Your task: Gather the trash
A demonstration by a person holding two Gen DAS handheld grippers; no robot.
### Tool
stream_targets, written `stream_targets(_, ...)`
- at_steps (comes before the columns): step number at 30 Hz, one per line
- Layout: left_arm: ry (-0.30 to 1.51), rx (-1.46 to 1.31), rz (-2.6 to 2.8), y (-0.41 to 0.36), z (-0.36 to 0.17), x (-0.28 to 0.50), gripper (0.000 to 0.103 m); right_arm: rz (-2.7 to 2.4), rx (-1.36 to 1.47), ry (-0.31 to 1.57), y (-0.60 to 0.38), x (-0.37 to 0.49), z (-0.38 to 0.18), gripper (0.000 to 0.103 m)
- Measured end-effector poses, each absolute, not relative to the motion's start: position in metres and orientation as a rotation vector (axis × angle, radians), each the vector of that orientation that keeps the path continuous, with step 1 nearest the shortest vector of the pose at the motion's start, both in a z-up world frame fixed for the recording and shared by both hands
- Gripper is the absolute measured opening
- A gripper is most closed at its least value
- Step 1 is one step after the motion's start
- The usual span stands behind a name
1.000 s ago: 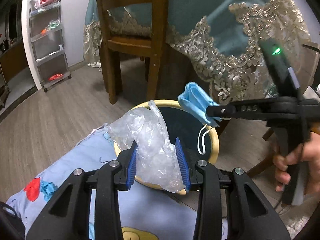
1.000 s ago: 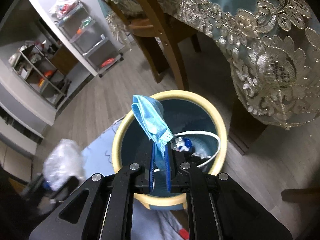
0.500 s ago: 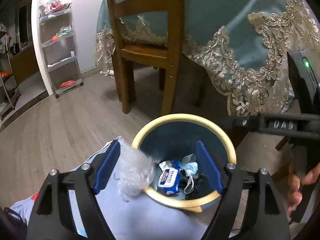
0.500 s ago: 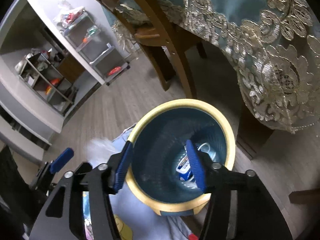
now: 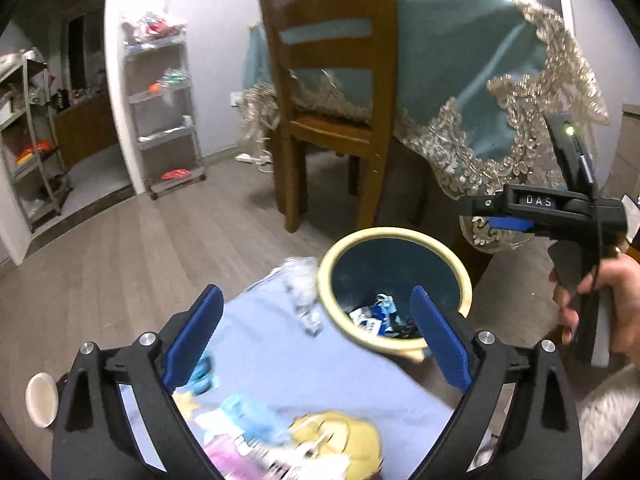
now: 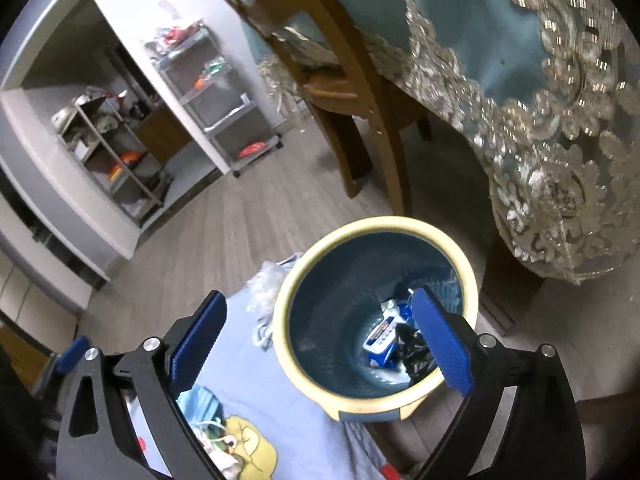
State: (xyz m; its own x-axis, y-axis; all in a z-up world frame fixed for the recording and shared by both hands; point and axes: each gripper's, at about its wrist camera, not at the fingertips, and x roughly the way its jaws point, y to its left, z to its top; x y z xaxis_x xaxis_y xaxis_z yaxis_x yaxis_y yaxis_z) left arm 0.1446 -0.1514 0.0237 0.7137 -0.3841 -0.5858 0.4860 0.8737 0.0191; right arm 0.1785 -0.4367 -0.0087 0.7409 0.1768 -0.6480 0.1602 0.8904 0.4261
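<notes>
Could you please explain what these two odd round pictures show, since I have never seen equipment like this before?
No robot is here: a person holds a two-fingered grasping tool in each hand, and each tool carries a wide-angle camera looking forward along its blue-padded fingers.

One picture comes from the left tool, the other from the right tool. The left view also shows the right tool from the side, with the hand gripping its handle.

Both tools have just been opening, stand wide open and hold nothing. Below them is a bin with a yellow rim and trash at its bottom. A crumpled clear plastic bag lies just outside the rim on a pale blue cloth. Behind are a wooden chair and a lace-edged tablecloth.
</notes>
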Motion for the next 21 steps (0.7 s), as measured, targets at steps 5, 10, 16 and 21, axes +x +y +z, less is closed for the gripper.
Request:
stream_targets(5,0.599,0.165,-0.414,-0.093,0.037,0.111,0.095,-0.012,0.476,0.731,-0.429,0.165,0.002,0.095)
stream_targets(10,0.610,0.117,-0.346,-0.040,0.042,0.085,0.095,-0.016,0.516,0.720,-0.416,0.151,0.007,0.095)
stream_targets(16,0.607,0.073,-0.278,0.003,0.035,0.067,0.097,0.009,0.504,0.726,-0.382,0.136,0.010,0.096)
stream_targets(21,0.653,0.024,-0.288,-0.007,0.021,0.101,0.097,-0.009,0.585,0.735,-0.373,0.131,0.007,0.096)
